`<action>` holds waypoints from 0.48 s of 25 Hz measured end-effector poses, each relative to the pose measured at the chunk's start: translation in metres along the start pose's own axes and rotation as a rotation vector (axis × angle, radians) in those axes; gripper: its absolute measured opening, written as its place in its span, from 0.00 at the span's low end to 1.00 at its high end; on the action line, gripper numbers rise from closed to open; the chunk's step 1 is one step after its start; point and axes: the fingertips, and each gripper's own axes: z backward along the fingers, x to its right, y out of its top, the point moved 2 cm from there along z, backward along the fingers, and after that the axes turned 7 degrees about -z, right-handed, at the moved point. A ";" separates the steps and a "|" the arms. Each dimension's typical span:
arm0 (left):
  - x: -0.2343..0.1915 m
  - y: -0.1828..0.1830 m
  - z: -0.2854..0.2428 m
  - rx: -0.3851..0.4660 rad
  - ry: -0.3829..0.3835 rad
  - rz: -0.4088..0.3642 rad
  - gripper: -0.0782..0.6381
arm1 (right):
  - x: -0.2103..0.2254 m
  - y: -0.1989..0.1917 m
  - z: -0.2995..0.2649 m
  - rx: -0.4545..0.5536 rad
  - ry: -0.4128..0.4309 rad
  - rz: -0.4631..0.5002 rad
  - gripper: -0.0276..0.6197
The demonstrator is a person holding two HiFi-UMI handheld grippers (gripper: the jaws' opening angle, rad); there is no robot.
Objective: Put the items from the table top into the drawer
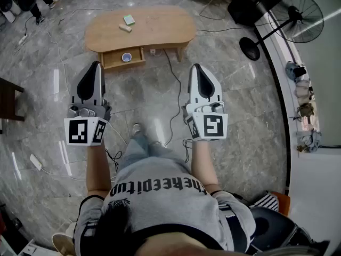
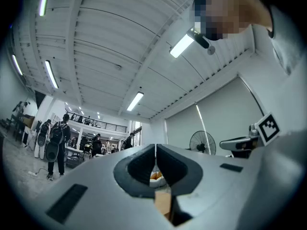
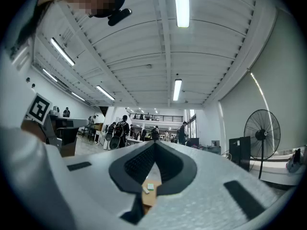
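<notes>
A wooden oval table (image 1: 160, 33) stands far ahead of me on the marble floor. On its top lie a small green block (image 1: 128, 20) and a pale block (image 1: 125, 29). Its drawer (image 1: 114, 61) is pulled open, with a round blue-and-white thing (image 1: 126, 57) inside. My left gripper (image 1: 96, 64) and right gripper (image 1: 195, 66) are held side by side in front of the person, well short of the table, both shut with nothing in them. In the right gripper view the green block (image 3: 150, 187) shows below the closed jaws.
A standing fan (image 1: 295, 15) and a dark box (image 1: 250, 7) are at the far right. Cables (image 1: 173, 89) run across the floor from the table toward the person's feet. A dark piece of furniture (image 1: 8, 97) pokes in at the left edge. People stand in the far background.
</notes>
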 end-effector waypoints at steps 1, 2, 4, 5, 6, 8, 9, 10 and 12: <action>-0.001 0.001 0.000 0.000 0.004 0.002 0.13 | 0.000 0.001 -0.001 0.000 0.003 -0.001 0.04; -0.001 0.002 0.000 0.000 0.007 0.004 0.13 | -0.001 0.002 -0.002 -0.001 0.006 -0.002 0.04; -0.002 0.004 -0.001 0.004 0.007 0.010 0.13 | 0.000 0.003 -0.003 -0.001 0.007 -0.006 0.04; -0.002 0.004 -0.003 0.008 0.005 0.014 0.13 | 0.001 0.003 -0.004 0.000 0.006 -0.006 0.04; -0.003 0.005 -0.005 0.012 0.003 0.017 0.13 | 0.002 0.004 -0.005 0.000 0.003 -0.006 0.04; -0.006 0.005 -0.009 0.015 0.000 0.018 0.13 | 0.002 0.004 -0.009 0.004 0.001 -0.004 0.04; -0.007 0.004 -0.011 0.016 -0.001 0.017 0.13 | 0.002 0.004 -0.012 0.006 0.001 -0.003 0.04; -0.009 0.004 -0.013 0.018 -0.002 0.017 0.13 | 0.002 0.004 -0.014 0.007 0.001 -0.002 0.04; -0.012 0.002 -0.018 0.021 -0.005 0.015 0.13 | 0.003 0.004 -0.020 0.010 -0.004 -0.003 0.04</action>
